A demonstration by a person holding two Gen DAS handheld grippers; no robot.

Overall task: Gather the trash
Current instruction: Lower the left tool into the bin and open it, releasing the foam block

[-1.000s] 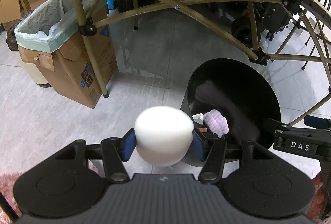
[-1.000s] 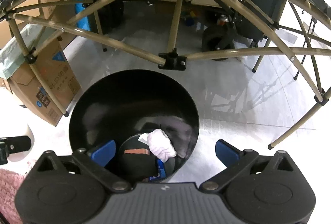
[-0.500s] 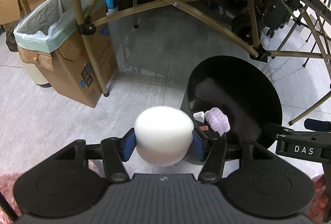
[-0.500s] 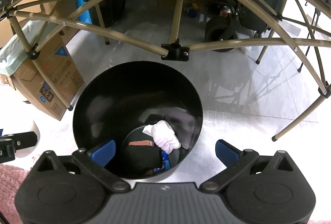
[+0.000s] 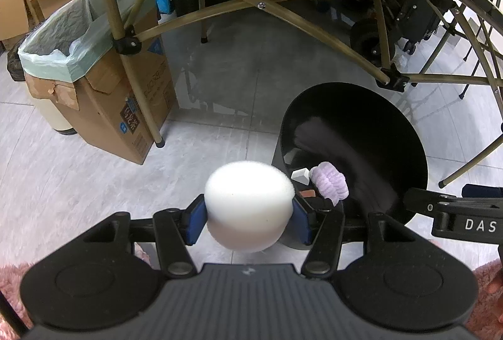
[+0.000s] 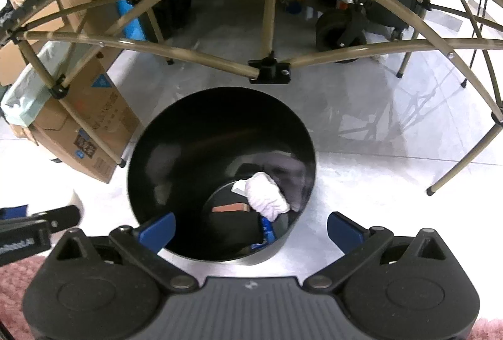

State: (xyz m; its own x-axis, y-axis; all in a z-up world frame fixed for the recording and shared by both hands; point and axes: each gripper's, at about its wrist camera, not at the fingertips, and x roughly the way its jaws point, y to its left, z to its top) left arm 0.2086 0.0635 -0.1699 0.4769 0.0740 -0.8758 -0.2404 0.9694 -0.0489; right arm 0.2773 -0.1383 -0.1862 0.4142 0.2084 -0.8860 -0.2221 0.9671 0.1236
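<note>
A white foam ball (image 5: 249,208) is clamped between the blue fingers (image 5: 195,219) of the left gripper (image 5: 248,220), held above the tiled floor (image 5: 78,170) just left of a black bin (image 5: 355,151). The fingers (image 6: 158,230) of the right gripper (image 6: 251,230) are spread wide with nothing between them, above the bin's near rim. A crumpled white cloth (image 6: 267,197) and a reddish-brown piece (image 6: 231,208) are seen at the bin's bottom. A bag-lined cardboard box (image 5: 103,95) stands to the left.
</note>
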